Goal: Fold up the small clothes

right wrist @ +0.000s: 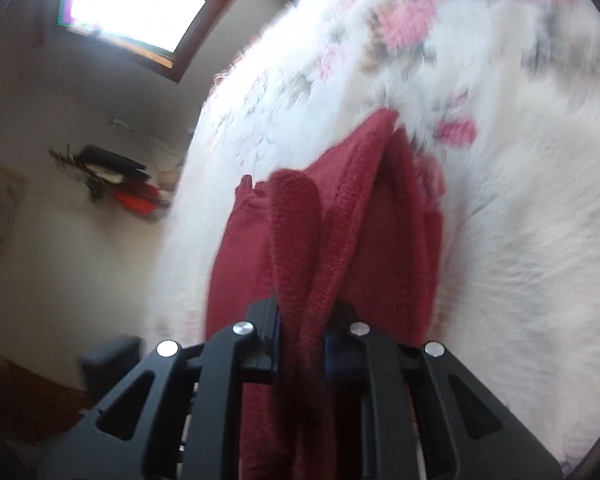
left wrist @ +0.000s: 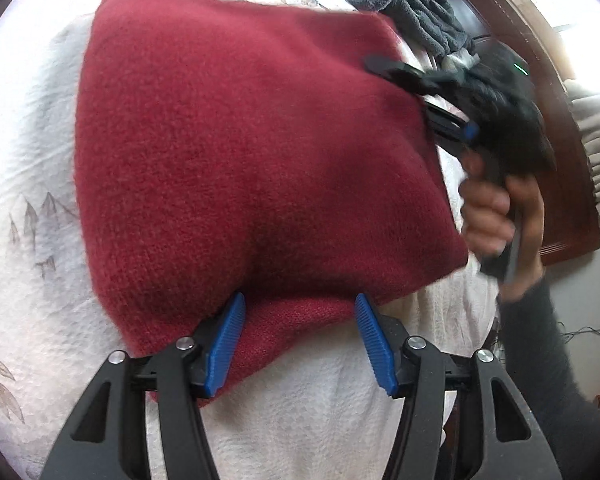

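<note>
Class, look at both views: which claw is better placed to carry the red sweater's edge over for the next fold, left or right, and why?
Probably the right claw: it is shut on a bunched edge of the red sweater. The left claw is open, its fingers either side of the near hem, gripping nothing.

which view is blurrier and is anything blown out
Right wrist view: heavy motion smear over the floral bedspread, window blown out white; red sweater near the right gripper fairly sharp. Left wrist view: mostly crisp, only the hand blurred.
</note>
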The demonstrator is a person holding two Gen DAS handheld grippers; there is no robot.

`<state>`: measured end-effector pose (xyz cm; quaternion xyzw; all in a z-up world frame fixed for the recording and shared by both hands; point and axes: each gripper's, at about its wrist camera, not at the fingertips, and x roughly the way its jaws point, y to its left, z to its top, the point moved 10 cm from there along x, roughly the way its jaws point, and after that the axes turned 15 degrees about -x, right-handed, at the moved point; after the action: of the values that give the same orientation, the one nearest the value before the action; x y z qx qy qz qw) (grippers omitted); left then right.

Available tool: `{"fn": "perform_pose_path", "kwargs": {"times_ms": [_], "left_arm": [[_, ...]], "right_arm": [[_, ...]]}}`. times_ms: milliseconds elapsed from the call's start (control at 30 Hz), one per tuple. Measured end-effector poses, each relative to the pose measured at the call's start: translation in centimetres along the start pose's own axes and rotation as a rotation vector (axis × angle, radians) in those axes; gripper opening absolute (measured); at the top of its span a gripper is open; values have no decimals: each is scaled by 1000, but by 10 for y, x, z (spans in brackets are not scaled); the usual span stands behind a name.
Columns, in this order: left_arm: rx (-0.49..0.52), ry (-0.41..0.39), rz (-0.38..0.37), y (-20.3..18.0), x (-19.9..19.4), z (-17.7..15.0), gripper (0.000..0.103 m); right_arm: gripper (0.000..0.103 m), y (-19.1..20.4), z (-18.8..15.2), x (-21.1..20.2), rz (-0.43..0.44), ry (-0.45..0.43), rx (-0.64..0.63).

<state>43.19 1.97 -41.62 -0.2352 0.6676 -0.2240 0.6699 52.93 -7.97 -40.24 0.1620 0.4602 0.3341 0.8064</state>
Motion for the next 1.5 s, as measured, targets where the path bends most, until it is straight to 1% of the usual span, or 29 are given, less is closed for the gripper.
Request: {"fn": "perform_pose_path", "kwargs": {"times_ms": [33,133,200,233,300,333,367,400,433,500,567,633,700,733,767,833,900,967,1000,1067,1133,1200,1233,1300,1333,1367,1400,1467,1500], "left_arm": [[1,3,-5,3,-1,-1,58],[1,11,-16,4,-11,-5,58],[13,-4,-40,0,-27,-5,58],[21,-20,-46,-1,-36,-3,58],[16,-58,-43,3,-51,4,58],[6,-74,-45,7,-58,8,58],[-8,-88,-53,10,-64,12,58],[-33,-107,-71,15,-71,20,58],[-53,-116,-92,18,-77,25,58],[-85,-133,-132,24,-87,37,58],[-101,-144,-149,29,-91,46,58],[-118,-144,-163,29,-92,57,58],[-114,-145,-170,25,-94,72,58],[-110,-149,-171,23,-95,83,58],[-101,-148,-178,17,-94,89,58],[-69,-142,-179,9,-94,106,58],[-56,-119,-169,4,-81,123,58],[-53,-98,-122,7,-63,134,58],[-57,-103,-68,14,-53,142,58],[-70,-86,-13,24,-34,149,55],[-65,-72,22,29,-22,150,49],[-46,-83,37,25,-30,147,49],[-38,-99,18,18,-41,144,49],[18,-102,-82,-6,-63,122,49],[39,-94,-106,-13,-68,111,49],[61,-82,-119,-19,-70,97,49],[77,-59,-113,-21,-63,82,49],[85,-25,-33,-8,-44,67,49],[70,-15,2,5,-32,63,46]], "right_arm": [[13,-12,-11,8,-30,28,35],[19,-26,-19,16,14,46,105],[41,-29,-10,14,63,37,160],[56,-32,-3,12,80,21,184],[58,-40,11,14,59,13,200],[52,-43,15,17,64,20,215],[27,-44,19,20,61,23,220],[17,-43,22,20,46,26,194],[16,-40,28,18,12,16,139],[15,-36,36,11,-47,-36,66],[17,-52,23,20,-114,6,66],[23,-56,12,27,-113,47,66],[35,-50,13,17,-113,40,67],[44,-45,17,-1,-130,-7,75],[45,-38,20,-17,-159,-46,45],[45,-15,22,-36,-142,-89,-19],[45,16,14,-34,-49,-44,-88],[40,24,-2,-10,-44,76,-144],[35,19,-11,3,-66,130,-151],[3,-10,-22,20,-118,187,-114],[0,-26,-25,20,-101,177,-53],[6,-19,-19,0,-96,120,-31],[16,-12,-17,-7,-93,104,-42],[17,21,-23,-24,-17,66,-77],[18,41,-31,-27,34,68,-108],[18,53,-36,-26,47,78,-131],[18,58,-43,-22,50,100,-146],[13,48,-60,-3,28,168,-129],[10,38,-66,4,10,185,-101]]}}
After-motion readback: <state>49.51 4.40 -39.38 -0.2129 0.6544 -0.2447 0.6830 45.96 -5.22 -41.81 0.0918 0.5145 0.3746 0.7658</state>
